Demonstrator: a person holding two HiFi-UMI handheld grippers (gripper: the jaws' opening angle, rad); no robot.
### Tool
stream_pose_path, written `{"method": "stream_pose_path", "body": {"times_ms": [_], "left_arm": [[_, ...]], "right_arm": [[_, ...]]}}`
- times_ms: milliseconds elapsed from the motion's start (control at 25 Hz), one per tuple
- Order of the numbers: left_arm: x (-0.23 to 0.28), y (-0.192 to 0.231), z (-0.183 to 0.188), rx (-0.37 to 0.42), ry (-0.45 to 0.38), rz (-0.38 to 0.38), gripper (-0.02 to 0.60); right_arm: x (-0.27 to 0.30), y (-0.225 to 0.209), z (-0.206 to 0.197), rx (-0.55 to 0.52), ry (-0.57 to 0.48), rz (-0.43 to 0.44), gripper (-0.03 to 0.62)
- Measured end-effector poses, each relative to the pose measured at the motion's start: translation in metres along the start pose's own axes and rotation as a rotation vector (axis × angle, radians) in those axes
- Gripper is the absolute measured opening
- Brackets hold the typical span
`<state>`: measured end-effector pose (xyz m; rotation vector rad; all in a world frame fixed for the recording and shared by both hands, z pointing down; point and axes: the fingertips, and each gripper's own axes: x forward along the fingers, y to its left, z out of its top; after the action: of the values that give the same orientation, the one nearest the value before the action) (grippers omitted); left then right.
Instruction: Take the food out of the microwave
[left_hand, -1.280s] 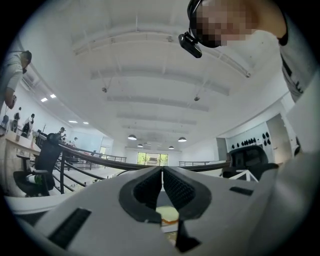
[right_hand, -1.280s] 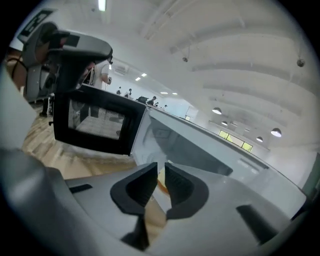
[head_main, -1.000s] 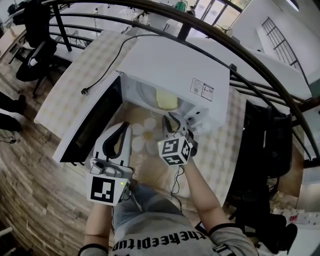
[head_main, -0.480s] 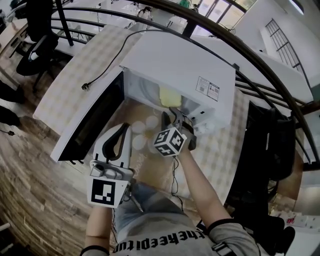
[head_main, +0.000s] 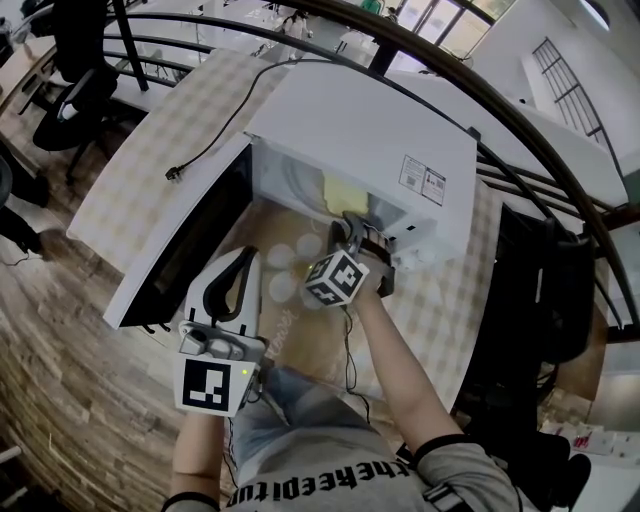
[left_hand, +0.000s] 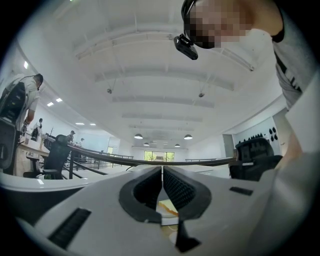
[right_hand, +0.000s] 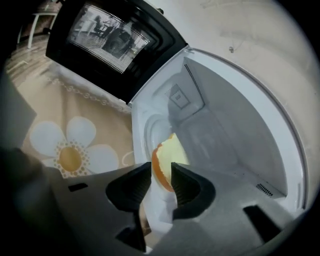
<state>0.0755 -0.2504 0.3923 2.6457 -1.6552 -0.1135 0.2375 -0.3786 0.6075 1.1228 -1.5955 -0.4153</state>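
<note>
The white microwave (head_main: 370, 130) stands with its door (head_main: 185, 240) swung open to the left. Inside lies the food (head_main: 345, 192), a pale yellow slice with an orange crust (right_hand: 167, 160), on a white plate (right_hand: 157, 215). My right gripper (head_main: 352, 225) is at the oven's mouth, tilted down, and its jaws are opening. In the right gripper view the crust and the plate's rim show between the jaws, and the pads are not pressing on them. My left gripper (head_main: 243, 258) hangs back in front of the door, shut with nothing in it. In the left gripper view its pads (left_hand: 162, 185) meet.
The microwave sits on a beige flowered cloth (right_hand: 70, 155) over a checked table. Its black cable and plug (head_main: 175, 172) lie on the table to the left. A black railing (head_main: 480, 90) curves behind, with chairs at left (head_main: 80, 110) and right (head_main: 545, 300).
My right gripper has moved up to the oven's mouth and rolled, its marker cube now turned. The left gripper has hardly shifted.
</note>
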Motion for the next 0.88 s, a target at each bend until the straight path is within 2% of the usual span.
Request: {"method": "stream_pose_path", "body": {"times_ms": [560,880], "left_arm": [[-0.004,0.006,-0.005,0.001,0.013,0.008,0.012],[-0.007,0.009,-0.002,0.009,0.013,0.02,0.012]], "right_arm": [[0.021,-0.004,-0.006,-0.1,0.047,0.005,0.144],[0.027,0.003,-0.007,-0.09,0.047,0.03,0.105]]}}
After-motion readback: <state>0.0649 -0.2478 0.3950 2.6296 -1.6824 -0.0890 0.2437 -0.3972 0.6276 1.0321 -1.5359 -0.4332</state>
